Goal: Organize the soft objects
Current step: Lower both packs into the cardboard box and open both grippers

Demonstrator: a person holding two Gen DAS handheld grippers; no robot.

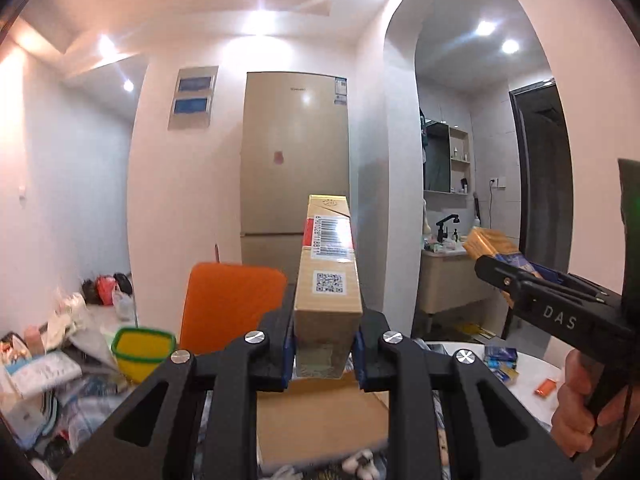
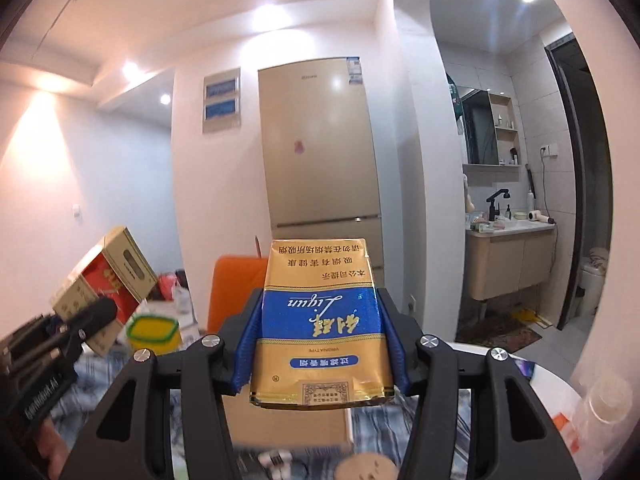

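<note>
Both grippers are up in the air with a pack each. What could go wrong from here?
1. The left gripper pinches the long beige carton only at its near end; most of it sticks out forward, so it may droop or pivot.
2. The right gripper squeezes the soft gold-and-blue pack; its lower edge already looks crumpled, and more pressure could crush it.
3. A drop would probably land in the clutter around the yellow container.

chair [image 1: 232, 304] before fridge [image 1: 294, 152], washbasin [image 1: 444, 254] right
</note>
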